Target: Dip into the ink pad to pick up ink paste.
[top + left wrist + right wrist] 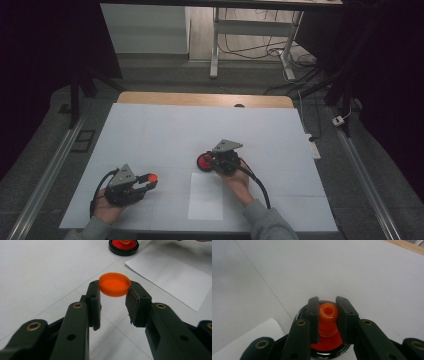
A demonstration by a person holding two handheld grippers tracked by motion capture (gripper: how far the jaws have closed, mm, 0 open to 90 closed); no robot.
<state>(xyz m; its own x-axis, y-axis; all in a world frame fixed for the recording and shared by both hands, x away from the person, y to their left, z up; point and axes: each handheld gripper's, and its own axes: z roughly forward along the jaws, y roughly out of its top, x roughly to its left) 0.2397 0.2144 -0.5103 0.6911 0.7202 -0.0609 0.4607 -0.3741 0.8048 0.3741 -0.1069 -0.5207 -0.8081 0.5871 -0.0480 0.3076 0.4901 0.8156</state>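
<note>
My left gripper [149,181] [115,286] is shut on a small orange cap [152,177] [115,284], gripped by its rim and held open side up just above the table at the front left. Near the table's middle, my right gripper [211,161] [328,301] is shut on an orange knob [328,313]. The knob stands upright on a red disc [203,161] [325,344] set in a round black case [123,249] [342,348]. The jaws hide the knob's sides.
A white sheet of paper [206,196] [172,275] lies flat between the two hands at the front. The table [200,125] has a white cover and a wooden strip [205,99] along its far edge. Desk legs and cables stand on the floor beyond.
</note>
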